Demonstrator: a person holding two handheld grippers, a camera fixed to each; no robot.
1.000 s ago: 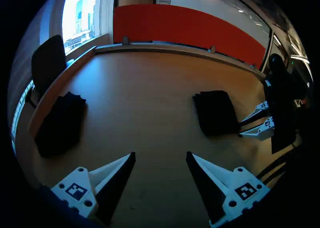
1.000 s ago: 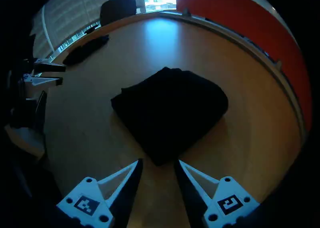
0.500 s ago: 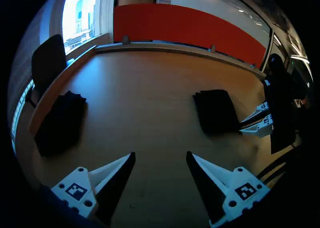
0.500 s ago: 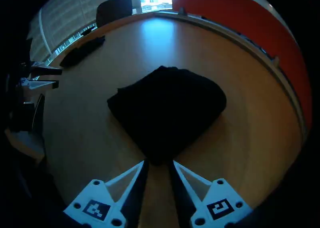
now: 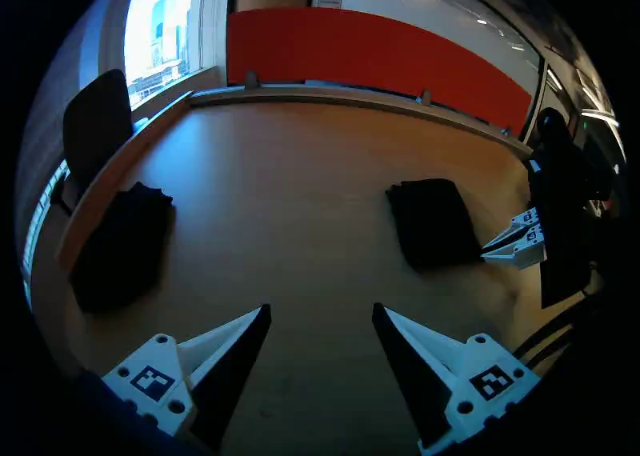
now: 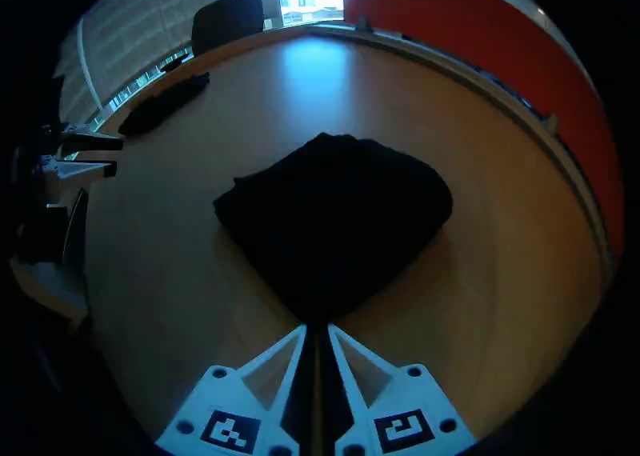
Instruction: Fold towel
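A: Where was the towel?
B: On the table (image 6: 496, 240), the towel (image 6: 336, 208) lay mid-frame.
A: What changed?
B: The right gripper (image 6: 318, 332) went from spread to pressed together at the towel's near corner, probably starting a grasp; pinch unconfirmed. The left gripper (image 5: 320, 312) stayed spread.

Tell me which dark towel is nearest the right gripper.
The folded towel mid-table, just ahead of the right gripper. The other towel lies far off at the table edge by the chair.
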